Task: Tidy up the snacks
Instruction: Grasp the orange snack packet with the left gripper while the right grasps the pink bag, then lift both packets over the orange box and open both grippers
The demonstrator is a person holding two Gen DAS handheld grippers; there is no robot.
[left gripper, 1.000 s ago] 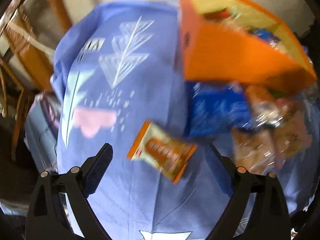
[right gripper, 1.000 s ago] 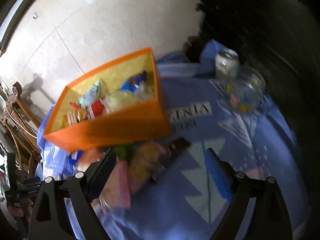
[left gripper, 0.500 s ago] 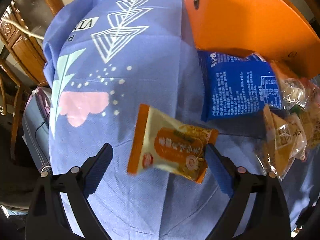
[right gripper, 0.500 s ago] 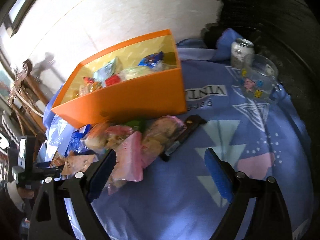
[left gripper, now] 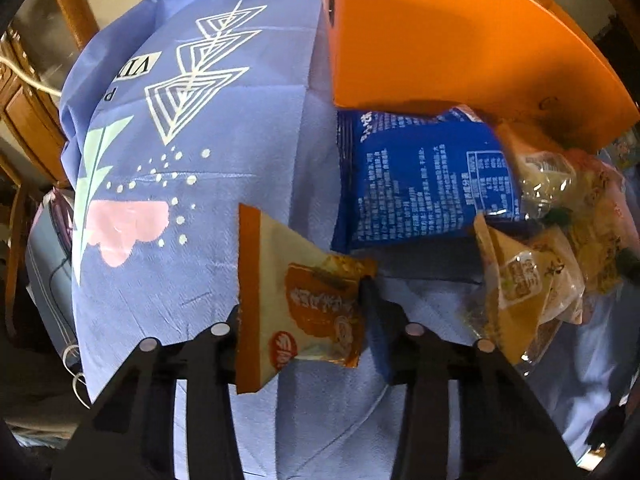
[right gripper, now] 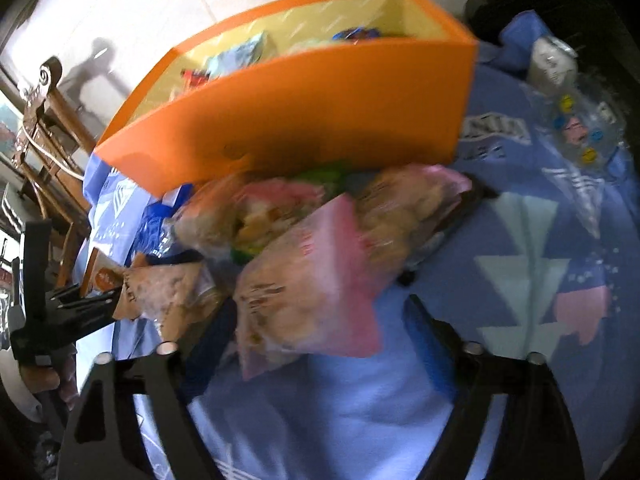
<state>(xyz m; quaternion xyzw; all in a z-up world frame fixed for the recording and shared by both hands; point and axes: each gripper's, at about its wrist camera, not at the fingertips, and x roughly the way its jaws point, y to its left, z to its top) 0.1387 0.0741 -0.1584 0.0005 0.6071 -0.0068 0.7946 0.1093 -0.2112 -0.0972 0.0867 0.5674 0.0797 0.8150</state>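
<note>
Closing on the orange-edged snack packet (left gripper: 304, 300), your left hand-held gripper (left gripper: 300, 320) has both pads against its sides, the blue bag (left gripper: 424, 184) lying at one o'clock below the orange box (left gripper: 440, 40). Your right hand-held gripper (right gripper: 316, 328) is closing too, the pink packet (right gripper: 316, 280) between its jaws but not yet pinched, on the blue-clothed tabletop (right gripper: 360, 400).

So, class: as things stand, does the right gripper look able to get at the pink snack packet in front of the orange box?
Probably yes. The pink snack packet lies on top of the pile, with nothing over it, and already sits between the closing jaws of the right gripper. The orange box stands behind it, clear of the approach.
</note>
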